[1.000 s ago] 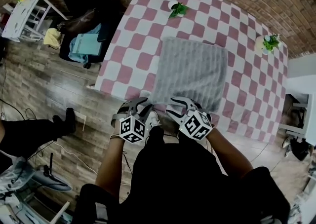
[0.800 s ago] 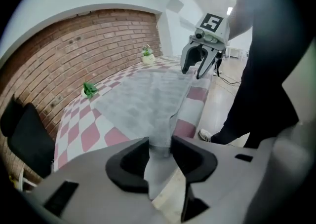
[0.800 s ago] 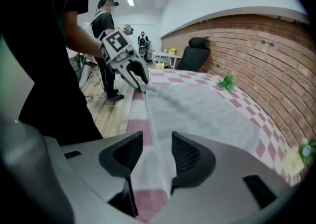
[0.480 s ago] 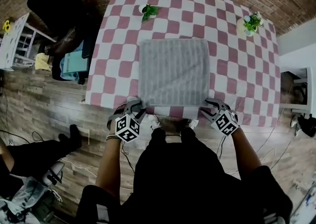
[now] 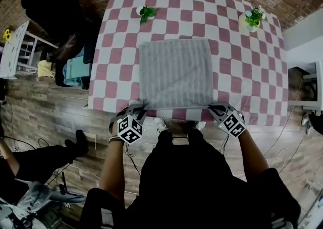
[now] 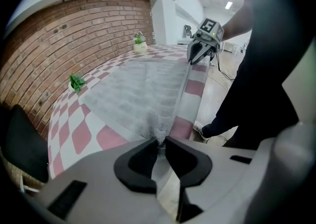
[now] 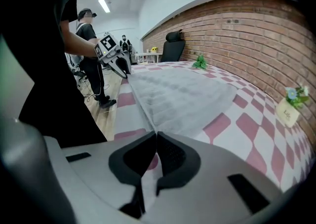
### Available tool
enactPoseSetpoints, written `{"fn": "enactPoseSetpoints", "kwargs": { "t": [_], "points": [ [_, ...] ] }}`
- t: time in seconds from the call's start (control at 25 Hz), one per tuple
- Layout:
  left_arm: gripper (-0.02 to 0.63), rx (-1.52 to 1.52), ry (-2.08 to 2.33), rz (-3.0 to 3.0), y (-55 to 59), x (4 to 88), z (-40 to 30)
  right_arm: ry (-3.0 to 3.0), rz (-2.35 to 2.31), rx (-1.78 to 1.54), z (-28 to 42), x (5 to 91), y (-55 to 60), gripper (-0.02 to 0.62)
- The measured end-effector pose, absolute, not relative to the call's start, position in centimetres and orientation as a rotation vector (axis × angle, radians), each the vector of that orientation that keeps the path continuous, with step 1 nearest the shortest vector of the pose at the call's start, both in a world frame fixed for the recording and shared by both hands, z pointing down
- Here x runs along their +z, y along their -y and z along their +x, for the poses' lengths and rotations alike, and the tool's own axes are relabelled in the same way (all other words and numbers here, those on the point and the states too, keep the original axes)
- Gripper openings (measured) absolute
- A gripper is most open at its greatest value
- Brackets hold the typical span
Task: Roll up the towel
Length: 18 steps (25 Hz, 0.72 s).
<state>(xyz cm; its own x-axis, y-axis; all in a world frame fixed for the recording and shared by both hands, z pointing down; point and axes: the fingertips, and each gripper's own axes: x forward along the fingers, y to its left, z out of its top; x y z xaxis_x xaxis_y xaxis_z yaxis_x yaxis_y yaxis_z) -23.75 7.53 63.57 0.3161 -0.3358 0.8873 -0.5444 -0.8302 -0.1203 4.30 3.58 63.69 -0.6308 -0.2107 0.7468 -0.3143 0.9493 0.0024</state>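
A second ago the two tools sit close together at the middle of the near edge of the towel (image 5: pixel 175 73); now they stand apart, one at each near corner. The right hand-held gripper (image 5: pixel 214 107) travels the farther, out to the right corner, while the left hand-held gripper (image 5: pixel 140 108) shifts only a little towards the left one. Both sets of jaws have just been closing. In the left gripper view the pads stand narrow with the fringed corner of the cloth pinched between them; in the right gripper view the pads meet almost fully on the thin hem at the other corner. The near edge runs straight and taut from one tool to the other. The grey towel itself lies spread flat on the checked counter (image 5: pixel 242 66), with no turn of roll in it yet. I judge the grasp set, so the next step is likely to curl that near edge over towards the brick wall side
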Motion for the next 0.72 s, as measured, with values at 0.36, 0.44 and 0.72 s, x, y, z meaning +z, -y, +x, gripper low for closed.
{"fn": "enactPoseSetpoints", "kwargs": {
  "t": [0.36, 0.44, 0.72],
  "points": [
    [0.031, 1.549, 0.786, 2.451, -9.1, 62.7, -22.9, 2.317, 0.385, 0.196, 4.9, 61.8, -4.4, 0.008],
    [0.029, 1.553, 0.77, 2.458, -9.8, 62.6, -22.7, 2.324, 0.362, 0.211, 5.1, 61.4, -5.0, 0.006],
    [0.026, 1.567, 0.773, 2.476, -10.7, 60.9, -23.4, 2.344, 0.292, 0.22, 4.8, 60.0, -6.9, 0.006]
  ]
}}
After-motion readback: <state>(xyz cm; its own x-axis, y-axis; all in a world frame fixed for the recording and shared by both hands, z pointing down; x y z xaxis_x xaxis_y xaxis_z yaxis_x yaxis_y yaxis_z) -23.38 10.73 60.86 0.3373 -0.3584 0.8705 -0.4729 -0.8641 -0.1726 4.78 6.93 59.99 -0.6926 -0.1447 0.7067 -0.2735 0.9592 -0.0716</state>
